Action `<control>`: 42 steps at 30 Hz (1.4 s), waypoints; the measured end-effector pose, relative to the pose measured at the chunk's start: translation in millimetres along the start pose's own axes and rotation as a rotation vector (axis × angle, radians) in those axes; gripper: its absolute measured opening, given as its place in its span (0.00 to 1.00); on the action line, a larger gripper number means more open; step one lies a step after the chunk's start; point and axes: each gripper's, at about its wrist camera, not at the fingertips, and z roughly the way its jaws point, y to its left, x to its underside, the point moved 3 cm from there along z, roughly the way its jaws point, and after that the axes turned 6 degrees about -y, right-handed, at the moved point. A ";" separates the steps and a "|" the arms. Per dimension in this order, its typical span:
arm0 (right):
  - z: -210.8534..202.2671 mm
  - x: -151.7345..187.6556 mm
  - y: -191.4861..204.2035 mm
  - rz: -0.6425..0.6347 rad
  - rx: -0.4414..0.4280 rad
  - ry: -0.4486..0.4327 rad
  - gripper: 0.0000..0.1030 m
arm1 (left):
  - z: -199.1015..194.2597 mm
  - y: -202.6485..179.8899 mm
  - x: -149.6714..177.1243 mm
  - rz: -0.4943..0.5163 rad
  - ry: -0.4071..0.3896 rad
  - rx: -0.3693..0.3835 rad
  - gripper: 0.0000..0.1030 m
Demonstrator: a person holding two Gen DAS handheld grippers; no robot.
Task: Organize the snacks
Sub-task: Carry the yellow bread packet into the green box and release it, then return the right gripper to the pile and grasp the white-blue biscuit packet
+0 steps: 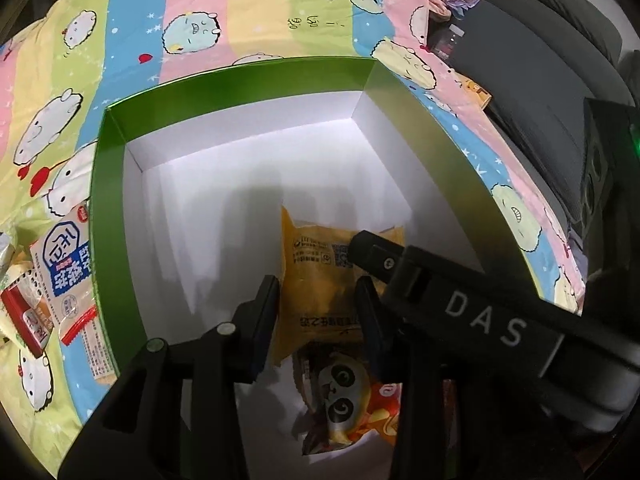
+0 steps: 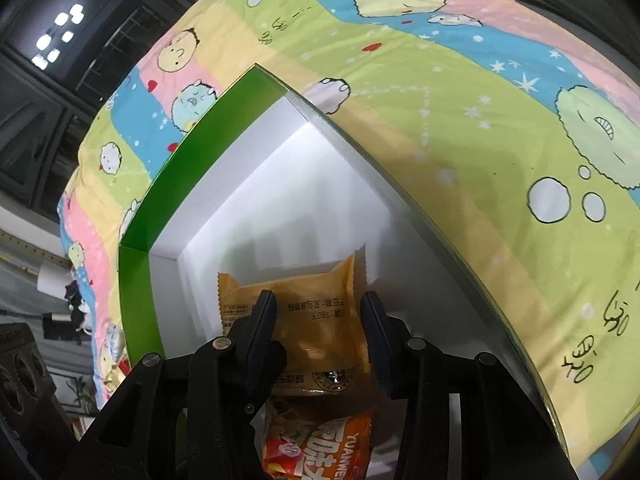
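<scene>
An open green box (image 1: 240,80) with a white inside lies on a cartoon bedsheet. In the left wrist view my left gripper (image 1: 318,284) is shut on a yellow snack packet (image 1: 320,264) held over the box floor. A finger (image 1: 376,252) of my right gripper reaches in from the right across that packet's upper corner. In the right wrist view my right gripper (image 2: 319,296) is shut on an orange-yellow packet (image 2: 316,320) inside the box (image 2: 168,184). I cannot tell whether both hold the same packet. Under the fingers lies a red-orange panda packet (image 1: 344,392) (image 2: 320,444).
Outside the box's left wall lie a blue-and-white packet (image 1: 68,272) and a red-and-white one (image 1: 28,316). The striped sheet (image 1: 260,8) spreads around the box. A dark seat (image 1: 540,60) and a bottle (image 1: 452,40) stand at the far right.
</scene>
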 end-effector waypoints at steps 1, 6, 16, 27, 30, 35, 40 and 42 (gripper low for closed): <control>-0.7 0.1 -0.5 -0.001 0.010 -0.001 0.45 | -0.3 -2.0 1.2 0.001 -0.002 -0.005 0.38; -5.5 0.5 -4.5 0.000 0.029 -0.011 0.45 | -0.1 -5.4 1.9 -0.007 -0.002 -0.002 0.37; -18.8 -2.1 6.7 -0.046 -0.006 -0.062 0.48 | -4.6 -0.6 -2.7 -0.075 0.013 0.069 0.38; -96.4 8.9 52.4 -0.143 -0.162 -0.177 0.84 | -113.1 39.6 -6.9 -0.130 -0.140 0.066 0.86; -113.3 17.5 70.5 -0.188 -0.198 -0.187 0.84 | -149.9 71.5 0.8 -0.194 -0.189 0.024 0.88; -125.6 38.5 112.6 -0.278 -0.251 -0.148 0.85 | -200.2 138.6 26.1 -0.317 -0.263 -0.088 0.97; -108.9 65.4 158.4 -0.374 -0.272 -0.070 0.85 | -227.3 197.3 66.8 -0.443 -0.295 -0.156 0.98; -92.9 73.5 180.0 -0.439 -0.266 -0.022 0.85 | -229.6 215.2 84.0 -0.488 -0.288 -0.186 0.98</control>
